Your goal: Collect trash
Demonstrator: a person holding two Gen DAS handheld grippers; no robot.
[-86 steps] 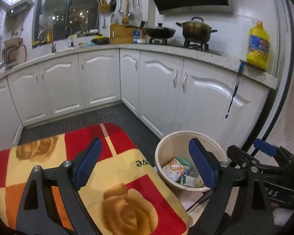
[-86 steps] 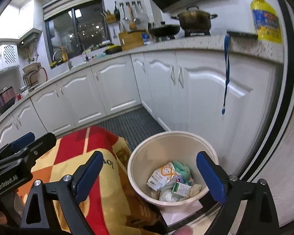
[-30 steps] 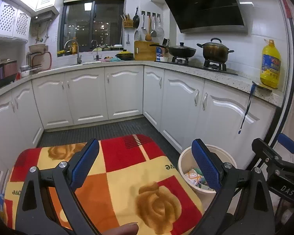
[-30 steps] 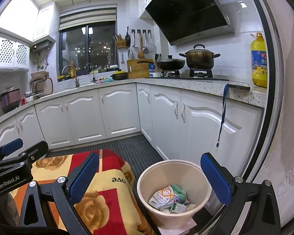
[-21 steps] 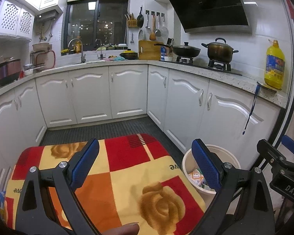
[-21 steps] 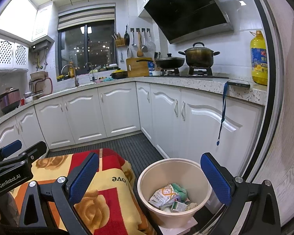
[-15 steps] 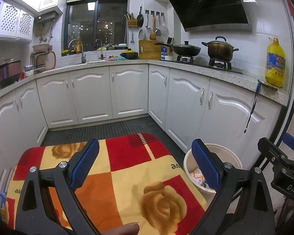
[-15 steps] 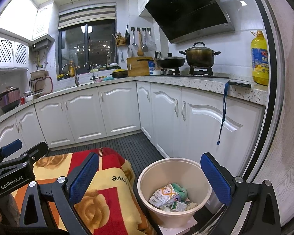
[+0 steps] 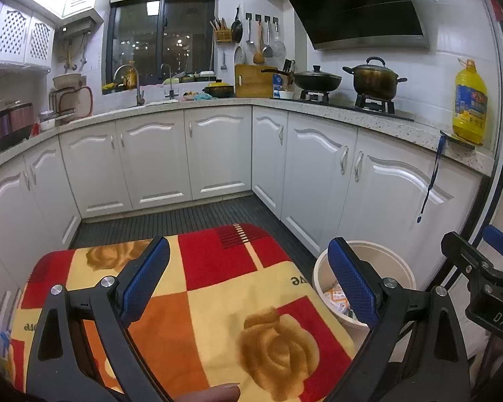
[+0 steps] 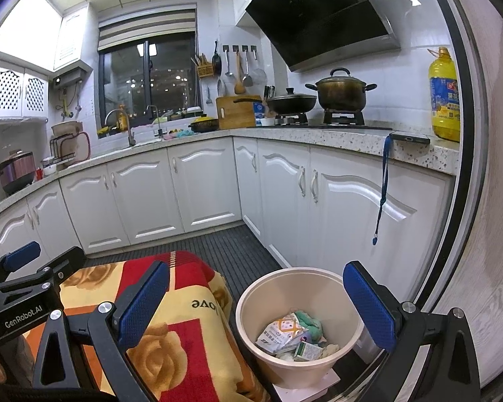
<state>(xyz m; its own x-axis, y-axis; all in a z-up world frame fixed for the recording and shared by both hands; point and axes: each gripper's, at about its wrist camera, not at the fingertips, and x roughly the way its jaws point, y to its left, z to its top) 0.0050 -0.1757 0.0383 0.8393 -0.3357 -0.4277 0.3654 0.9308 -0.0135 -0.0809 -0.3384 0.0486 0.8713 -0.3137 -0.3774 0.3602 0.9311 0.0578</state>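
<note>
Trash-filled round beige plastic bin [image 10: 298, 328] lies low between my right tool [image 10: 255, 308] fingers, right of left tool [image 9: 248, 284]; both tools spread, empty; right nearer.

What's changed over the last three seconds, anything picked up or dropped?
Nothing was taken hold of or let go. Both views tilted up and drew back: the trash bin now sits lower and smaller, with more of the counter and hood showing. The left gripper over the blanket and the right gripper stay open and empty. The trash in the bin looks unchanged.
</note>
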